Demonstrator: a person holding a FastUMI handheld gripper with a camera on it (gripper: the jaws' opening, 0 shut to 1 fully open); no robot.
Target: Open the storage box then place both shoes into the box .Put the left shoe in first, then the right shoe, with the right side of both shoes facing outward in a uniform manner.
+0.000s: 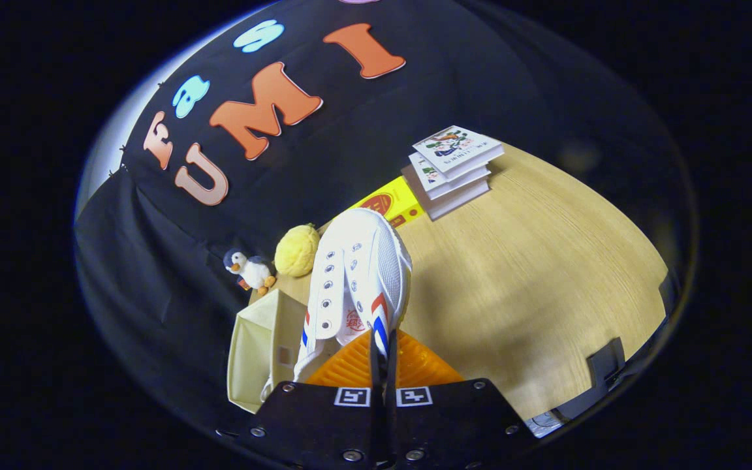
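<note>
The light wooden table lies below; the pale cream storage box stands beside the fingers. The white canvas shoe with red-and-blue stripes hangs clenched in the gripper by its collar; that thin pinch may let it swing or slip.

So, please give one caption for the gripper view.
Gripper shut on a white shoe, lifted over the wooden table beside the storage box.

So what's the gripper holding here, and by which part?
The gripper is shut on the white shoe, pinching the side wall of its collar near the heel.
</note>
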